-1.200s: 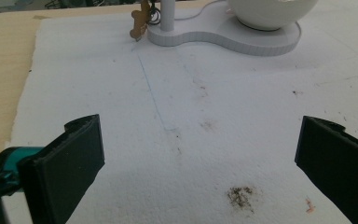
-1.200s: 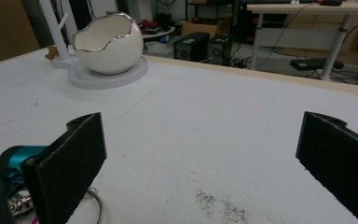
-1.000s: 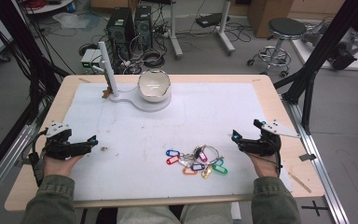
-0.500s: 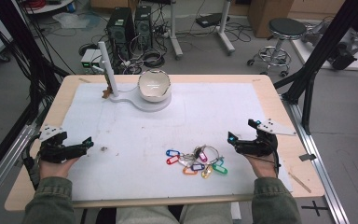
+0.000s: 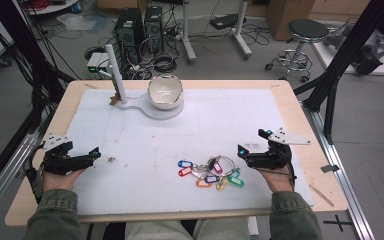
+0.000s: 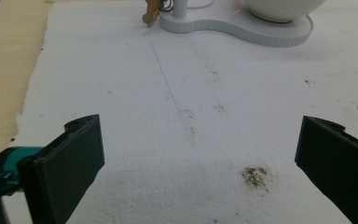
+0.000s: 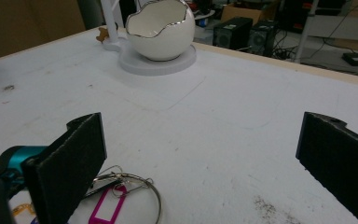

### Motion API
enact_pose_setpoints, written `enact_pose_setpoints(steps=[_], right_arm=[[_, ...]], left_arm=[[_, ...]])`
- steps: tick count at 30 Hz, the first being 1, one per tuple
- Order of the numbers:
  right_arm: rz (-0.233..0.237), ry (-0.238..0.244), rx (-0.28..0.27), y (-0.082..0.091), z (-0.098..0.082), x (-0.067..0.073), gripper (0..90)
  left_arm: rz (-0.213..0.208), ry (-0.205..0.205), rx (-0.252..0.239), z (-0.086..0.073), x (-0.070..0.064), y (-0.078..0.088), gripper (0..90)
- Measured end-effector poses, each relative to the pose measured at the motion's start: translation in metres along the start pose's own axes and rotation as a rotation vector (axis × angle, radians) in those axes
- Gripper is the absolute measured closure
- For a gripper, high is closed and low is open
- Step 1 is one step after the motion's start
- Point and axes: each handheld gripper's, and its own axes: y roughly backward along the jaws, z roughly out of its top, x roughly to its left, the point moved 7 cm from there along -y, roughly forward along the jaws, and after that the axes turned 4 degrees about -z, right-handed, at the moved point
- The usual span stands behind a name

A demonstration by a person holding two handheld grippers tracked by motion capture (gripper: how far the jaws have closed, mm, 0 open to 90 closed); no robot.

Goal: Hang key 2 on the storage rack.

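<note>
A bunch of coloured key tags on metal rings (image 5: 210, 173) lies on the white mat near the front middle. My right gripper (image 5: 243, 152) is open just right of the bunch, jaws pointing left; its own view has a pink tag and a ring (image 7: 116, 196) by the left jaw. At the mat's left edge my left gripper (image 5: 94, 155) is open, jaws pointing right, over bare mat with a brown smudge (image 6: 256, 176). A white egg-shaped bowl (image 5: 165, 91) sits on a white stand with a post (image 5: 114, 67) at the back.
The white mat (image 5: 220, 120) covers most of the wooden table (image 5: 300, 107). Beyond the far edge are computer towers (image 5: 140, 25), cables and a stool (image 5: 302, 35) on the floor. Black frame bars (image 5: 340, 60) stand at the right.
My right gripper has slid left toward the key tags. My left gripper has shifted slightly forward and left. The tags and bowl have not moved.
</note>
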Motion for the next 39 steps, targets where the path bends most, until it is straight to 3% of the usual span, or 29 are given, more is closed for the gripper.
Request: enact_pose_setpoints(steps=[8,25,31,39], right_arm=[[0.066,0.021,0.039,-0.008,-0.002,0.015,0.7],[0.119,0.071,0.1,-0.015,-0.008,0.031,0.7],[0.177,0.101,0.144,-0.021,-0.013,0.043,0.7],[0.219,0.133,0.202,-0.026,-0.019,0.054,0.7]], left_arm=[[-0.005,0.002,-0.001,0.0,0.001,0.0,1.7],[-0.007,-0.002,0.012,-0.001,0.0,-0.002,1.7],[-0.008,-0.001,0.012,-0.001,0.0,-0.002,1.7],[-0.007,-0.002,0.011,-0.001,-0.001,-0.001,1.7]])
